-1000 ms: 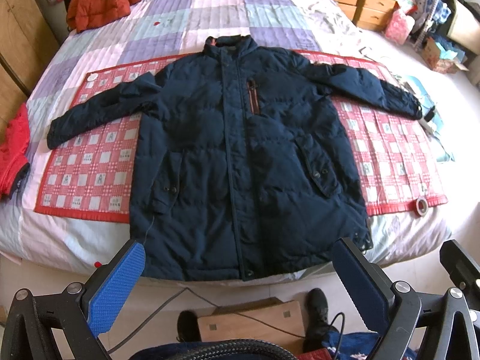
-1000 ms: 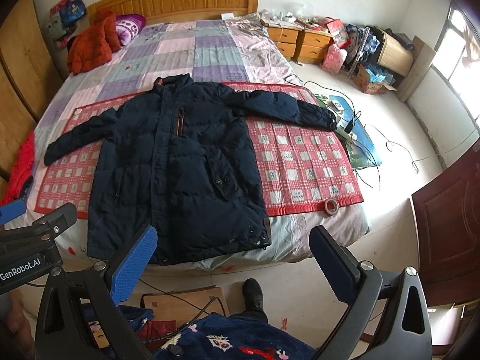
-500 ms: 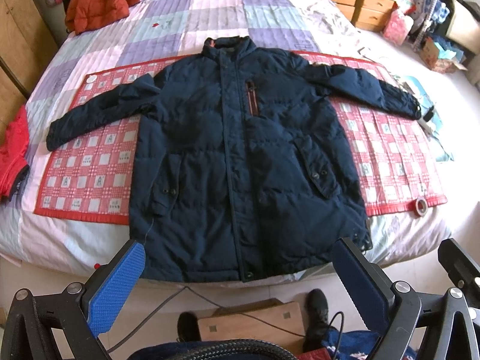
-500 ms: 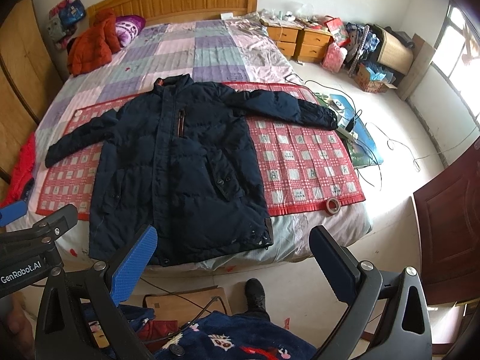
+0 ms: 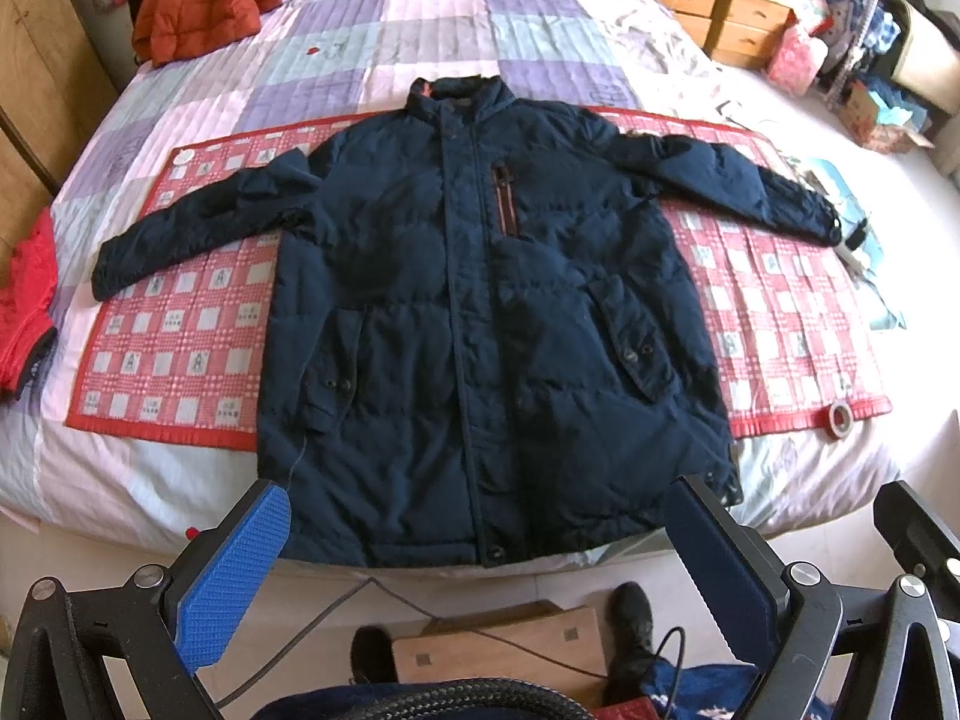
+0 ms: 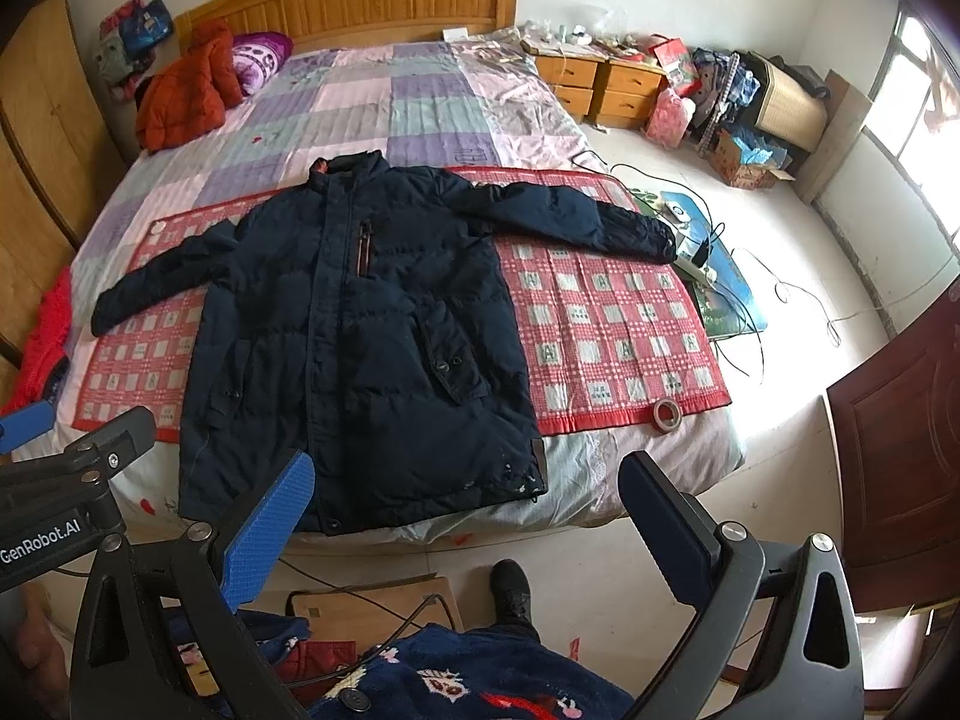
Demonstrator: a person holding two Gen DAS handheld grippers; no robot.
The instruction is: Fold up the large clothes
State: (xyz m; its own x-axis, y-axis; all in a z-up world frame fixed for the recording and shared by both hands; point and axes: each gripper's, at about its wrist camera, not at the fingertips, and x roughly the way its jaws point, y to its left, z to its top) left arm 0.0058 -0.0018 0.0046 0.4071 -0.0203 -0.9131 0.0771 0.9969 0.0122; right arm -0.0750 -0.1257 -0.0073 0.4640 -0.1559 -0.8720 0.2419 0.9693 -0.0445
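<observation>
Dark navy padded winter coat [image 5: 480, 312] lay face-up, zipped, sleeves spread toward 9 and 3 o'clock, on a red checked mat [image 5: 180, 348] over the patchwork-quilted bed [image 5: 420, 30]. Left gripper [image 5: 480, 552] and right gripper [image 6: 468, 516] hung at the 6 o'clock bed edge, jaws spread wide, holding nothing. A red tape roll [image 6: 666, 414] sat on the mat's corner at 4 o'clock.

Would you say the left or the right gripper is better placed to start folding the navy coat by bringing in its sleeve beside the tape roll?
Probably the right gripper: open and empty, it sits nearer that sleeve and the tape roll; the left gripper faces the navy coat centrally.
</observation>
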